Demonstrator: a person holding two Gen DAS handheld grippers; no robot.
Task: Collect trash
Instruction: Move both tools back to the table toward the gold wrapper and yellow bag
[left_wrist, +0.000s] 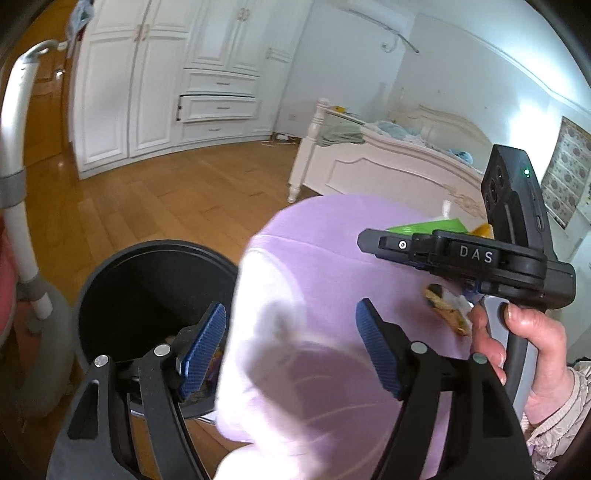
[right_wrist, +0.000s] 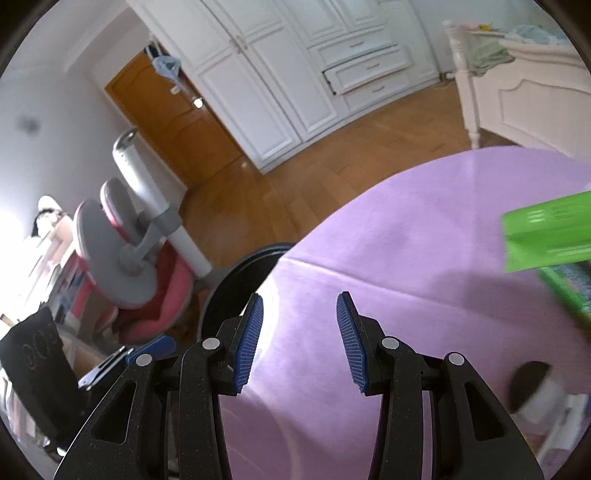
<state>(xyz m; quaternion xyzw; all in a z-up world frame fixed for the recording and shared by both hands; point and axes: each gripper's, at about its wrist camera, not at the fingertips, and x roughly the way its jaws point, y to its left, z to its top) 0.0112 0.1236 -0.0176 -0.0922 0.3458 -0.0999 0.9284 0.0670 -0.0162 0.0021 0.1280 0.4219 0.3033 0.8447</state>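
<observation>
overhead, left gripper angled down, agape, straddling bin and table edge

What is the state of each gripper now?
Left gripper: open, holding nothing.
Right gripper: open, nothing between its jaws.

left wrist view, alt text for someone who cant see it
The left claw hangs open and empty over a lilac-covered table, a black trash bin just left. At right, a hand holds the right claw near a food scrap.
</observation>
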